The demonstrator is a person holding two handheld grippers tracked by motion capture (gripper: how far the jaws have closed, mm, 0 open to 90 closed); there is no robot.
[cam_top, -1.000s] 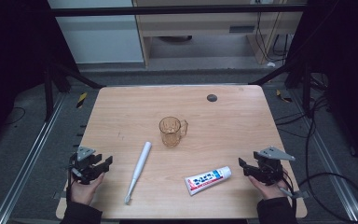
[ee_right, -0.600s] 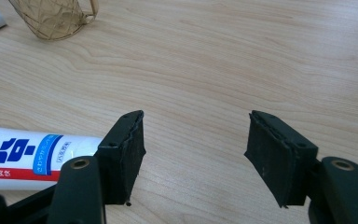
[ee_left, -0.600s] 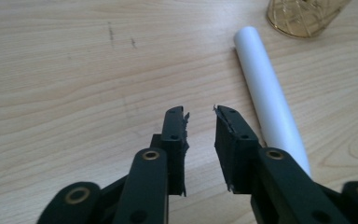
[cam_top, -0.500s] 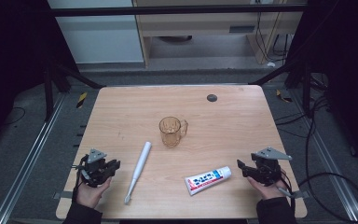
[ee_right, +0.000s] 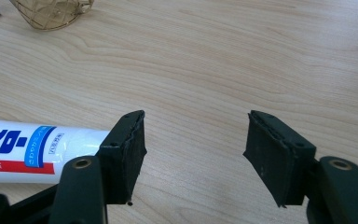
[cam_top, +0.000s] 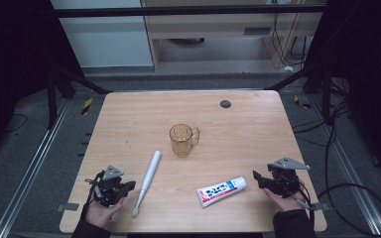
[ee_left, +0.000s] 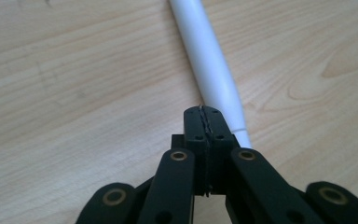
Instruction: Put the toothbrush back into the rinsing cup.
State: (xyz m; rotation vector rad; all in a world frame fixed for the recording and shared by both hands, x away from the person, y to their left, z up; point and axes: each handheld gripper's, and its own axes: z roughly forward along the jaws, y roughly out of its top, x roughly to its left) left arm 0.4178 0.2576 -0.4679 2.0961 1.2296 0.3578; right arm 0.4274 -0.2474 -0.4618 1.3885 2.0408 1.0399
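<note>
A white toothbrush (cam_top: 148, 179) lies slanted on the wooden table (cam_top: 129, 119), front left of centre. My left gripper (cam_top: 124, 187) sits just left of it, low over the table. Its jaws have just been closing and now meet with nothing between them. In the left gripper view the closed tips (ee_left: 207, 112) point at the toothbrush handle (ee_left: 209, 56) just beyond them. A toothpaste tube (cam_top: 222, 190) lies front right. My right gripper (cam_top: 256, 177) stands open beside the tube's right end. The right gripper view has the open gripper (ee_right: 196, 140) over bare wood, tube (ee_right: 23, 149) at left.
An amber see-through cup (cam_top: 182, 139) with a handle stands at the table's centre, and its base appears in the right gripper view (ee_right: 51, 14). A small dark round mark (cam_top: 225, 103) sits near the far edge. Metal rails and cables run along the floor on both sides.
My left gripper has slid right toward the toothbrush and its jaws have closed together. The right gripper, toothpaste, cup and toothbrush have stayed where they were.
</note>
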